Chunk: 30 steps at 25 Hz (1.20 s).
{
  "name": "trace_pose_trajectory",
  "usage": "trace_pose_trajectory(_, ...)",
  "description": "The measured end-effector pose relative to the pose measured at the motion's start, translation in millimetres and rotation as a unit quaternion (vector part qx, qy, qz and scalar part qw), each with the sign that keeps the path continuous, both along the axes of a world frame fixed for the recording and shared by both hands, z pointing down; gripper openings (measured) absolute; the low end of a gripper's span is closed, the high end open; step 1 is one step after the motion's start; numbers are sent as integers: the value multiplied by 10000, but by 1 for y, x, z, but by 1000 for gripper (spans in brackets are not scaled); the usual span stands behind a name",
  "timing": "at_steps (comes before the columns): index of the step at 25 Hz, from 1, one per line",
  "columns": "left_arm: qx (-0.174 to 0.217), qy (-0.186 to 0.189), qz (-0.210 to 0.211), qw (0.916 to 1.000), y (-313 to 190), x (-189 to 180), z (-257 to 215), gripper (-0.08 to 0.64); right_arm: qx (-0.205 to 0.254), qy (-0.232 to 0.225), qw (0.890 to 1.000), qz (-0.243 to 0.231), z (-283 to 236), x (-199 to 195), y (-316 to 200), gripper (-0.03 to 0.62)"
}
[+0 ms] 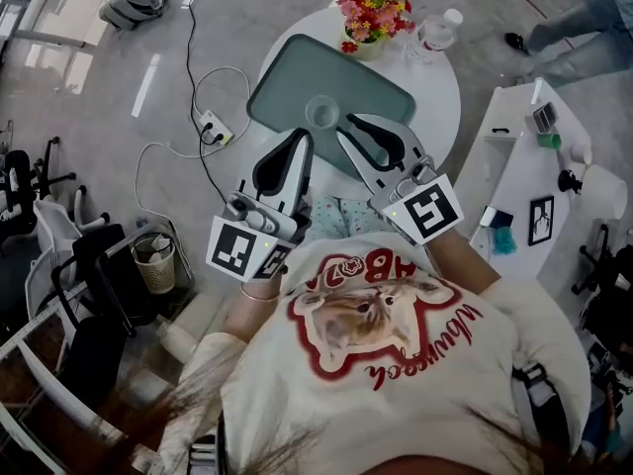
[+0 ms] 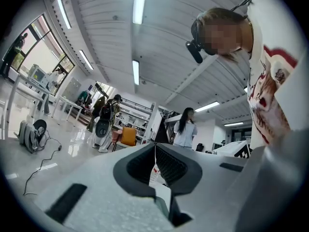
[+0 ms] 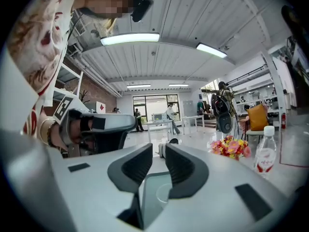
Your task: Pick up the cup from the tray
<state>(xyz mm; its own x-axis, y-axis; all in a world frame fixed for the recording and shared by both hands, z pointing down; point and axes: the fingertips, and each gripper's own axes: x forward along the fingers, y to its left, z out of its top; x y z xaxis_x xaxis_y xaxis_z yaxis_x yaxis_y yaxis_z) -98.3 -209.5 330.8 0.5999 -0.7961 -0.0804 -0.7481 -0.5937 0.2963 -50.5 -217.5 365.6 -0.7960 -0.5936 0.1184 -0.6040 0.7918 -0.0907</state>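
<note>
A clear cup (image 1: 323,113) stands upright near the front edge of a grey-green tray (image 1: 287,77) on a round white table (image 1: 440,97). My left gripper (image 1: 303,135) hovers just left of and short of the cup, its jaws touching, empty. My right gripper (image 1: 348,119) hovers just right of the cup, jaws drawn to a narrow slit with nothing between them. In the right gripper view the cup (image 3: 164,194) and tray (image 3: 147,187) show low between the jaws of the right gripper (image 3: 158,151). The left gripper (image 2: 155,147) points level across the room.
A pot of flowers (image 1: 373,13) and a water bottle (image 1: 435,31) stand at the table's far side, behind the tray. A power strip with cables (image 1: 213,127) lies on the floor to the left. A white desk (image 1: 514,166) is at the right, a bin (image 1: 156,262) and chairs at the left.
</note>
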Motion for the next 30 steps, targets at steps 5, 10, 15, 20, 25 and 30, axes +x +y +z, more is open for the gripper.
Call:
trace_pose_trajectory(5,-80,25,-43,10000,-2,-1,5,15,-186,116,9996,-160,32,0,-1,155)
trace_pose_trajectory(10,-207,16,-117,9997,-2,-6,15,15,-354,276,9984,-355,59,-8,2,250)
trace_pose_trajectory(15,-289,-5,-158,9995,-2,-10,23,15,-387,390,9977,-398,74,-11,-3,261)
trace_pose_trajectory(20,-317,6,-143,9994,-3,-10,30,15,-321,713,9954,-547,96,-13,-5,282)
trace_pose_trajectory(25,-441,19,-163,9989,-2,-10,43,15,-491,767,9942,-579,123,-10,-6,291)
trace_pose_trajectory(30,-514,-7,-213,9984,0,-15,51,15,-692,1008,9910,-550,148,-8,-9,296)
